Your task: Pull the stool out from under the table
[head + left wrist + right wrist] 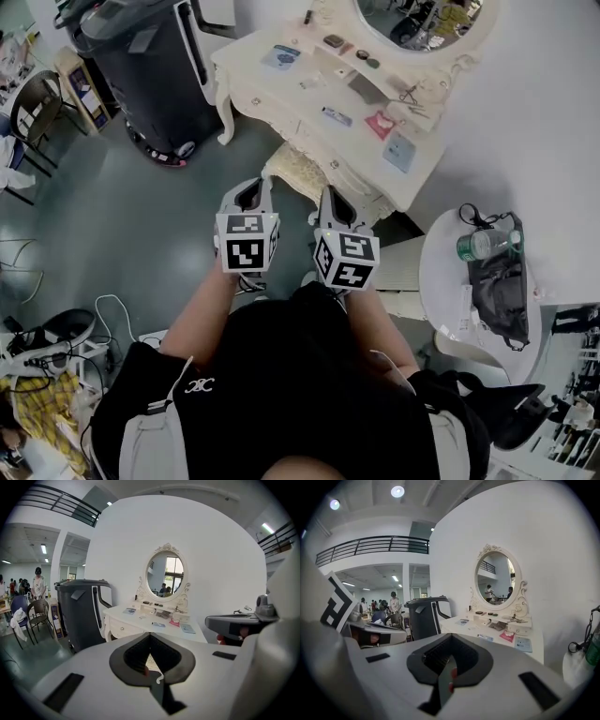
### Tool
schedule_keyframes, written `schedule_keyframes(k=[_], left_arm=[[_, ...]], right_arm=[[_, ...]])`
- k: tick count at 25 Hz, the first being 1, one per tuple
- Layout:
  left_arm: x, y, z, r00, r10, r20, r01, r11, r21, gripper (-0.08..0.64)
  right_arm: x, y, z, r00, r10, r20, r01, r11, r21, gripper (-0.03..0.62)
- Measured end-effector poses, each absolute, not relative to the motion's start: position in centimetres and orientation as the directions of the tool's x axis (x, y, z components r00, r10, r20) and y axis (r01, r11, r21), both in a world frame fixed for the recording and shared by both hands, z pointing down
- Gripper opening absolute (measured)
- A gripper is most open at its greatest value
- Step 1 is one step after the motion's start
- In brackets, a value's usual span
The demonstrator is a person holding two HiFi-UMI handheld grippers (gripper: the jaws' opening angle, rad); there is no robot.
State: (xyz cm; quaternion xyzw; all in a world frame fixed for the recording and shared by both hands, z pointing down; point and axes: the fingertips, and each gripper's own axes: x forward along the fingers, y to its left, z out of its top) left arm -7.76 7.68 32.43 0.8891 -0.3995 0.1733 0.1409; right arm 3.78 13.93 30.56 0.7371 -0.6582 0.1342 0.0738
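You hold both tongs together, empty: left gripper (pixel 251 193), right gripper (pixel 335 205) aimed at stool (pixel 298 172), tucked under table (pixel 274 89), not yet reached.

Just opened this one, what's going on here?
A person stands facing a white dressing table with a gripper in each hand. The left gripper and right gripper are held side by side in the air, both with jaws shut on nothing. The stool sits partly tucked under the table just ahead of them, untouched, so the pull has not begun.
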Motion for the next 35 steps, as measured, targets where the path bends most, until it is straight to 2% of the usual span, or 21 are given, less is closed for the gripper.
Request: schedule_keyframes(k=[9, 18, 24, 31, 35], left_arm=[[-5.3, 2.3, 34.2, 0.591, -0.669, 0.451, -0.781, -0.614, 0.113, 0.0], [1.7, -5.2, 32.5, 0.539, -0.711, 0.451, -0.81, -0.584, 0.049, -0.001], [5.0, -8.9, 34.5, 0.488, -0.712, 0.506, -0.839, -0.542, 0.047, 0.0], [4.8, -12.4, 38.6, 0.393, -0.711, 0.583, -0.904, -0.416, 0.102, -0.001], [4.0, -12.3, 42.2, 0.418, -0.664, 0.62, -0.886, -0.45, 0.115, -0.002]], right_arm=[[6.7, 8.0, 31.7, 0.08, -0.953, 0.292, -0.995, -0.095, -0.038, 0.003], [13.7, -0.8, 31.1, 0.014, -0.957, 0.29, -0.997, -0.034, -0.066, 0.002], [16.4, -6.7, 33.1, -0.081, -0.937, 0.34, -0.994, 0.051, -0.095, 0.002], [17.4, -11.8, 36.5, -0.181, -0.884, 0.431, -0.983, 0.154, -0.098, 0.002], [15.4, -13.1, 39.7, -0.223, -0.833, 0.507, -0.975, 0.189, -0.119, 0.002]])
